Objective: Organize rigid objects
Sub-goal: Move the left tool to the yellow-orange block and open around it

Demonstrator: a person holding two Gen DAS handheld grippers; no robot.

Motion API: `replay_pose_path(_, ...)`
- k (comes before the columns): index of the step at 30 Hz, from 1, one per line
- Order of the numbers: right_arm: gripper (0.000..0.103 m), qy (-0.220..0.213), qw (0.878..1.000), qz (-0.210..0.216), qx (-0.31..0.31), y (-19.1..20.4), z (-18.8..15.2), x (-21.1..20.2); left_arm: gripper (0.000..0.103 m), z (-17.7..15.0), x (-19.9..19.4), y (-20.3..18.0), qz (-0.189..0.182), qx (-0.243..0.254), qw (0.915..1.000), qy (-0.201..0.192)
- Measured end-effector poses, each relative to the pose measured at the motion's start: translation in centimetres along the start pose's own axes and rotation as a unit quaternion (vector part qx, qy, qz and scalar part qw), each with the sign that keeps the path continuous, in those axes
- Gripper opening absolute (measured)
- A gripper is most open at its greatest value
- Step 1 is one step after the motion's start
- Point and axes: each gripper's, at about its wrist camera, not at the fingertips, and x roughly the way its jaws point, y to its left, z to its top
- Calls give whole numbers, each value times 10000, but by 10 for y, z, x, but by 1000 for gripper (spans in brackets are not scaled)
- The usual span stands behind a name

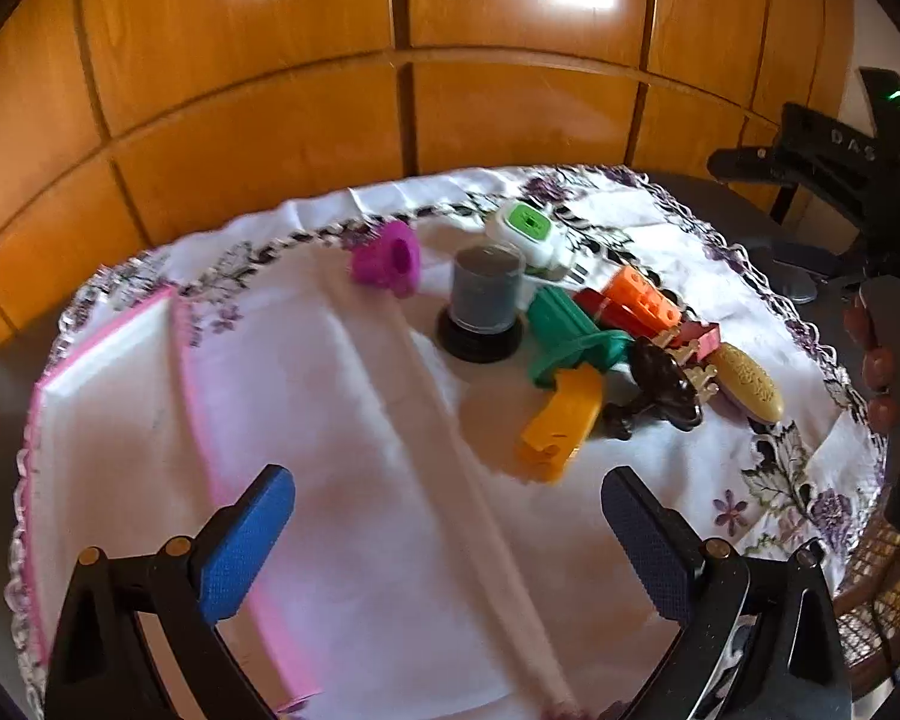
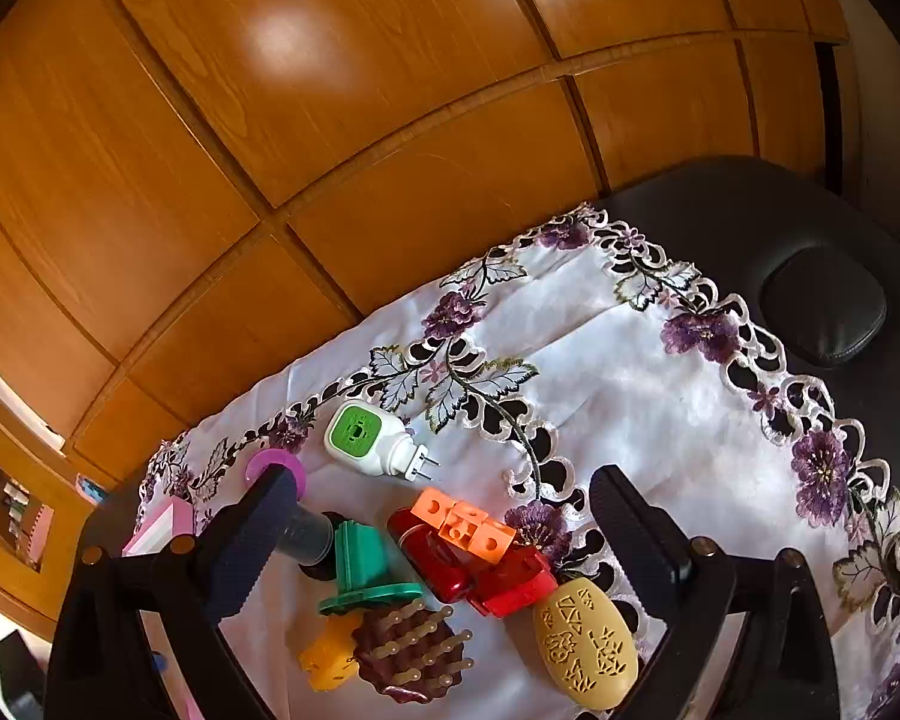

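A heap of small rigid objects lies on a white embroidered cloth point(image 1: 360, 432). It holds a green-and-white plug-in device point(image 1: 528, 231) point(image 2: 369, 438), a magenta ring piece point(image 1: 390, 258), a grey cylinder on a black base point(image 1: 486, 300), a green plastic piece point(image 1: 570, 336) point(image 2: 363, 564), an orange block point(image 1: 639, 294) point(image 2: 465, 525), red pieces point(image 2: 486, 570), a yellow piece point(image 1: 561, 426), a dark brown brush point(image 1: 660, 390) point(image 2: 411, 654) and a yellow oval case point(image 1: 750, 381) point(image 2: 585, 642). My left gripper point(image 1: 450, 534) is open and empty, short of the heap. My right gripper point(image 2: 444, 534) is open, above the heap.
A pink-rimmed white tray point(image 1: 108, 372) lies at the cloth's left end. Wooden cabinet doors point(image 1: 390, 90) stand behind the table. A black padded chair point(image 2: 822, 306) is at the right. The right hand-held gripper's body point(image 1: 858, 180) shows at the right edge of the left wrist view.
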Motion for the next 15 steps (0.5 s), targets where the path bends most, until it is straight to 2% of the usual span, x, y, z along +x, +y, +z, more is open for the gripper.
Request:
replay_pose_path(3, 100, 9, 10000, -11, -12, 0, 0, 0, 103, 2, 9, -5, -77, 11, 9999, 122)
replay_pose_path(8, 100, 49, 10000, 4, 32, -1, 0, 2, 103, 4, 18, -12, -460, 85, 9986, 263)
replay_pose_path(11, 100, 44, 10000, 2, 59, -1, 0, 1, 103, 8, 22, -17, -398, 202, 9987, 249)
replay_pose_path(15, 100, 40, 9999, 17, 119, -2, 1, 1, 95, 16, 36, -28, -484, 419, 9972, 386)
